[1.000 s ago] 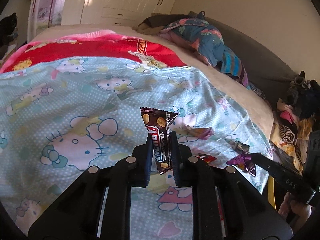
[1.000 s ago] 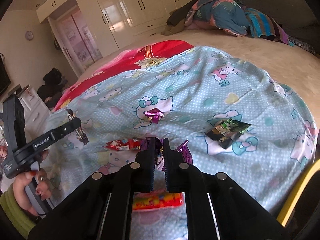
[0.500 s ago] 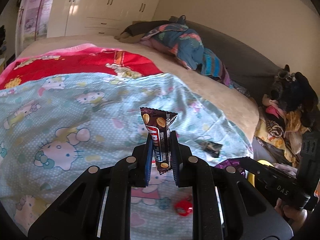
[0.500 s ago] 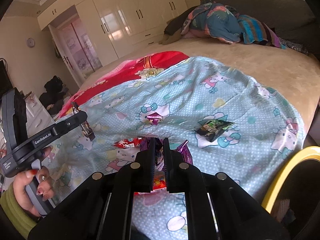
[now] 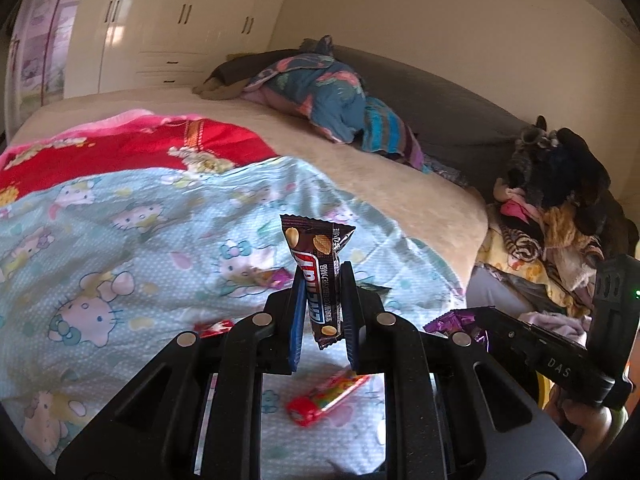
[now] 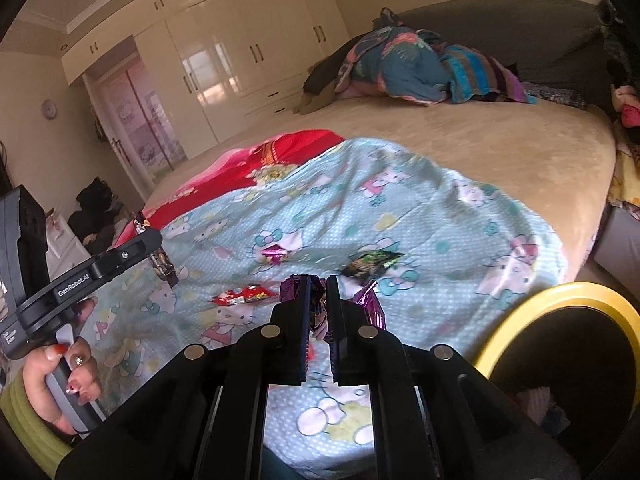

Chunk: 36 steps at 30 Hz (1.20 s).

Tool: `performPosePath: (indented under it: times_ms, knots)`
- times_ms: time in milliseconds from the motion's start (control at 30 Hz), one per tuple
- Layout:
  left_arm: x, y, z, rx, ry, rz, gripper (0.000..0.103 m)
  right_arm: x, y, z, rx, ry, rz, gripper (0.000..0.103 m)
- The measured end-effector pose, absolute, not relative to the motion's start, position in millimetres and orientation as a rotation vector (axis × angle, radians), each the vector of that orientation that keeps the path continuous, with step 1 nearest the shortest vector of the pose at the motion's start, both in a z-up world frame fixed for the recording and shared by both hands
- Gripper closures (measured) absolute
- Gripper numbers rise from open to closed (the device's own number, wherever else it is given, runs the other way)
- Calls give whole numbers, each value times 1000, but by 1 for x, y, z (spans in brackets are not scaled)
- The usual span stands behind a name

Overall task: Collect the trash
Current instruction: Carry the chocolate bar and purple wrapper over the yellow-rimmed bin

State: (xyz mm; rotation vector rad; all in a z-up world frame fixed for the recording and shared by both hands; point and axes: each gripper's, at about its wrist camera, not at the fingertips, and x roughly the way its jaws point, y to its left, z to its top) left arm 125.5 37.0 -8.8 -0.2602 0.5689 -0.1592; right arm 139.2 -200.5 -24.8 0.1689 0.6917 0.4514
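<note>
Trash is partly gathered and partly loose on the bed: the left tool (image 5: 323,308) is clenched on a dark brown glossy snack-bar wrapper (image 5: 318,276) that stands upright between its blue-padded fingers (image 5: 297,320), top edge well above the tips, and the right tool (image 6: 318,312) is clenched on a crumpled purple foil wrapper (image 6: 370,304) whose shiny ends stick out on both sides of the closed fingers. In the left wrist view, nearest of all, a red and multicoloured candy wrapper (image 5: 326,398) lies on the light blue cartoon-cat bedsheet (image 5: 120,248) below the left tool, and the right tool shows at the right edge with its purple foil. In the right wrist view a round bin with a yellow rim (image 6: 560,296) sits near right, beside the bed's edge, dark inside. A little farther on the bedsheet lies a red crinkled wrapper (image 6: 244,295), left of the right tool; beyond it a small pink-purple foil piece (image 6: 275,255), and to the right of that a black and green packet (image 6: 372,262). Farther still are a red blanket (image 6: 296,152), the beige bedcover (image 6: 480,144), a heap of blue patterned bedding (image 6: 404,66) and, at the far wall, cream glossy wardrobes (image 6: 240,40).
</note>
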Motion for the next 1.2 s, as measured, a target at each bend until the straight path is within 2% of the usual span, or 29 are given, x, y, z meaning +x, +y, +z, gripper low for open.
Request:
performPosePath:
  times_ms: [1200]
  knots:
    - [97,-113,1,-69,583,-471,91,98,-347,-16,327,602,185,95]
